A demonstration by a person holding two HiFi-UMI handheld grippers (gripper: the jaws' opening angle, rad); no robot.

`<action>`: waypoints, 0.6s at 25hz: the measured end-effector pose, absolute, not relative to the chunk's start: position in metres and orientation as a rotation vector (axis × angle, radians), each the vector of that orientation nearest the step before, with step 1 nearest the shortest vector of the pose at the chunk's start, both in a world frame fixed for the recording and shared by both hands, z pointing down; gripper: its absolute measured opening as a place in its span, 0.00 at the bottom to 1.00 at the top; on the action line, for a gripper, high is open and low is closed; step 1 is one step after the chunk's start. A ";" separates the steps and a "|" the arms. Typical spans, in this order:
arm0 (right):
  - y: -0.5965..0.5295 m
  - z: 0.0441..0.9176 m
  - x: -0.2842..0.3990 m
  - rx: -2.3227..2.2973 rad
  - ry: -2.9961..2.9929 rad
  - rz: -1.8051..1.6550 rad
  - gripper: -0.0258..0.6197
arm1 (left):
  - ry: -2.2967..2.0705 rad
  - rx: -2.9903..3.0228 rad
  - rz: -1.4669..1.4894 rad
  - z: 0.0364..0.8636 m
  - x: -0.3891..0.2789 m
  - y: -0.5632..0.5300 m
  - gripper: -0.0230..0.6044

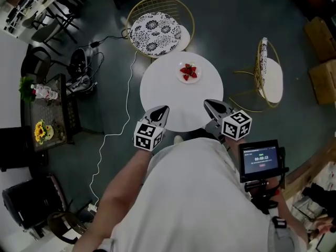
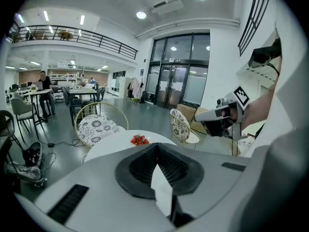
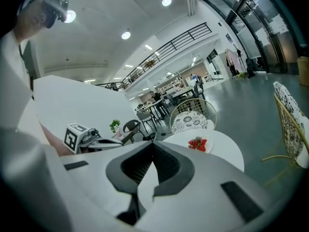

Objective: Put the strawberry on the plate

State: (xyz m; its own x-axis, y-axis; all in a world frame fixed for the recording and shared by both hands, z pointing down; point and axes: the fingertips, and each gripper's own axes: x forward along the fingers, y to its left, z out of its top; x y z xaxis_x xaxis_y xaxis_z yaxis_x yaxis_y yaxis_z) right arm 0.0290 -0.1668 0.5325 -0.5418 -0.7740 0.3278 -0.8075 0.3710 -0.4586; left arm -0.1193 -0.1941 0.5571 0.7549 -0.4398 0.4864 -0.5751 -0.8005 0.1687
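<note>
**A:** Where are the strawberries?

**B:** The strawberries (image 1: 188, 71) lie in a small red heap on the plate (image 1: 179, 78), ahead of both my grippers and well apart from them. From my left gripper (image 1: 163, 110) they sit forward and to the right. From my right gripper (image 1: 209, 104) they sit forward and a little to the left.

**A:** And the plate?

**B:** It rests on the far half of the round white table (image 1: 168, 96). Both my grippers hover over the near edge, close to my body.

**A:** What are the grippers doing?

**B:** Both are clenched and empty. In the left gripper view the two black pads meet at the tip with nothing between them, and the berries show just above that tip. The right gripper view shows the same: jaws pressed together, holding nothing, with the plate ahead and to the right of the tip.

**A:** How do the two stand to each other?

**B:** Side by side, with a gap between them, tips pointing toward the plate. Each carries its marker cube (image 1: 148, 135) at the rear.

**A:** Anything beyond the table?

**B:** A wire chair with a patterned cushion (image 1: 156, 33) stands straight past the plate, touching or nearly touching the table's far edge. A second wire chair (image 1: 268, 75) is off to the right of my right gripper. A white cable (image 1: 113, 135) trails on the floor left of my left gripper. A small lit screen (image 1: 259, 159) sits behind and right of my right gripper.
</note>
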 end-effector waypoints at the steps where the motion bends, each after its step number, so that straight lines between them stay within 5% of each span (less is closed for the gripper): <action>1: -0.162 0.530 0.027 1.481 -2.551 0.901 0.05 | -0.780 2.646 0.611 0.555 -0.120 -0.190 0.05; 15: -0.142 0.532 0.015 1.511 -2.545 0.880 0.05 | -0.734 2.667 0.589 0.556 -0.125 -0.177 0.05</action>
State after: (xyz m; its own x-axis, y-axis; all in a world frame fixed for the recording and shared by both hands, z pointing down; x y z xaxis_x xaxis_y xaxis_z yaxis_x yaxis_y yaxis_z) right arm 0.0152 -0.1420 0.5318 -0.5202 -0.7906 0.3230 -0.8213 0.3593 -0.4432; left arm -0.1246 -0.1774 0.5563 0.7840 -0.4132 0.4633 -0.5417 -0.8198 0.1855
